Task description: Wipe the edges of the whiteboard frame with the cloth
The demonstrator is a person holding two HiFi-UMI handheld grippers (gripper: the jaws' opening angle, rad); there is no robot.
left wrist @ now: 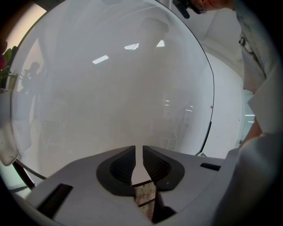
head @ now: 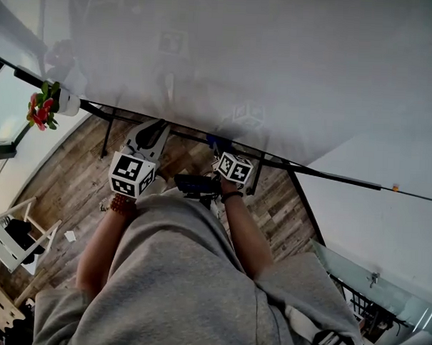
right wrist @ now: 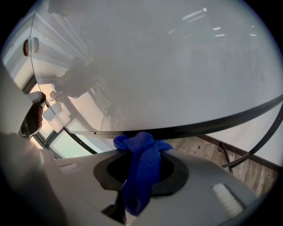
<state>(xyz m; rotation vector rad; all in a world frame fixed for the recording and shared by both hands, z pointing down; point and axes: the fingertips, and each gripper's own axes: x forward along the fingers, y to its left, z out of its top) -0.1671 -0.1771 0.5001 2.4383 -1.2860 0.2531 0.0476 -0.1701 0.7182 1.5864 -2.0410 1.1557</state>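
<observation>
The whiteboard (head: 242,62) fills the upper head view, its black frame (head: 330,175) running along the lower edge. My right gripper (head: 218,148) is shut on a blue cloth (head: 213,142), which touches that frame. In the right gripper view the cloth (right wrist: 141,163) bunches out of the right gripper (right wrist: 142,148) right under the frame (right wrist: 212,122). My left gripper (head: 155,133) is held just below the frame, further left. In the left gripper view the left gripper (left wrist: 139,152) faces the board surface (left wrist: 110,88), jaws close together with nothing between them.
A white pot with red flowers (head: 43,109) hangs at the board's left end. Below are a wooden floor (head: 72,183), a black stand leg (head: 105,136) and a white chair (head: 13,234). A white wall panel (head: 385,226) stands at the right.
</observation>
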